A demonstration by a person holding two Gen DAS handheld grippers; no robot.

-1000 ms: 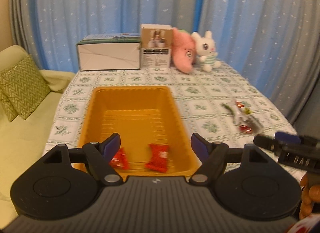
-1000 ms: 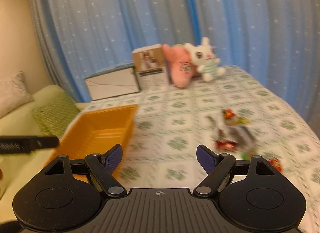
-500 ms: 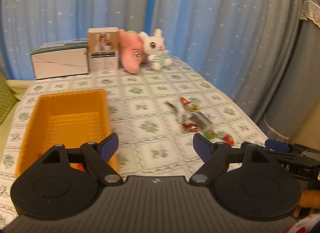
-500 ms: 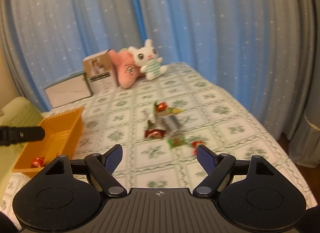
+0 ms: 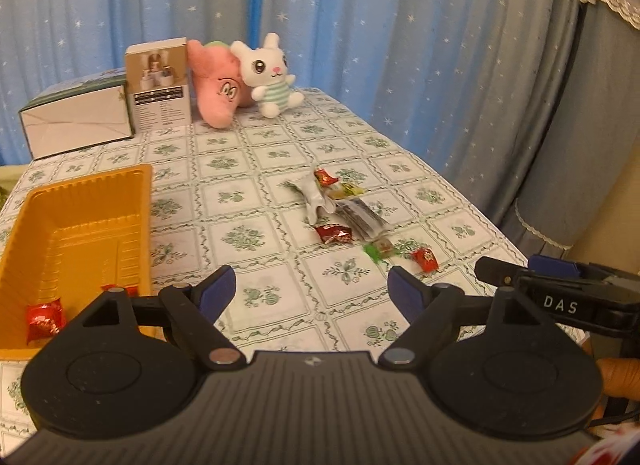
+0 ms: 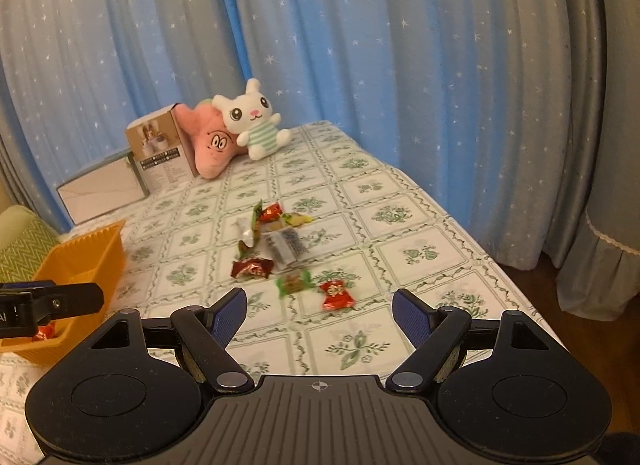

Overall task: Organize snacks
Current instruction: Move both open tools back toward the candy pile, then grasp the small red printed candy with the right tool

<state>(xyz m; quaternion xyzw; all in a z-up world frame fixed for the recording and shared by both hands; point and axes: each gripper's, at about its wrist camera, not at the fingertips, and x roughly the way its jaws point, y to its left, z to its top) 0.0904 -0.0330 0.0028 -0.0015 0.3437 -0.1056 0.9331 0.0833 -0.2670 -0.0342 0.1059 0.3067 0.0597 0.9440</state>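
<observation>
My left gripper [image 5: 311, 291] has swung off the ribbed orange tray [image 5: 86, 201] – now lower left – jaws just widened, empty. My right gripper [image 6: 319, 311] is spread too, crinkly foil candies [image 6: 280, 249] at centre frame.

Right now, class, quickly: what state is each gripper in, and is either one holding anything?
Left gripper: open, holding nothing; its jaws have just been opening.
Right gripper: open, holding nothing.

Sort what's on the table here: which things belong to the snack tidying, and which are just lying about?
Belongs to the job:
- orange tray, red candy inside
- loose snack pile
- nearest red candy
- both grippers, open, empty

Just lying about:
- white rabbit plush
- pink plush
- two boxes
- curtains
</observation>
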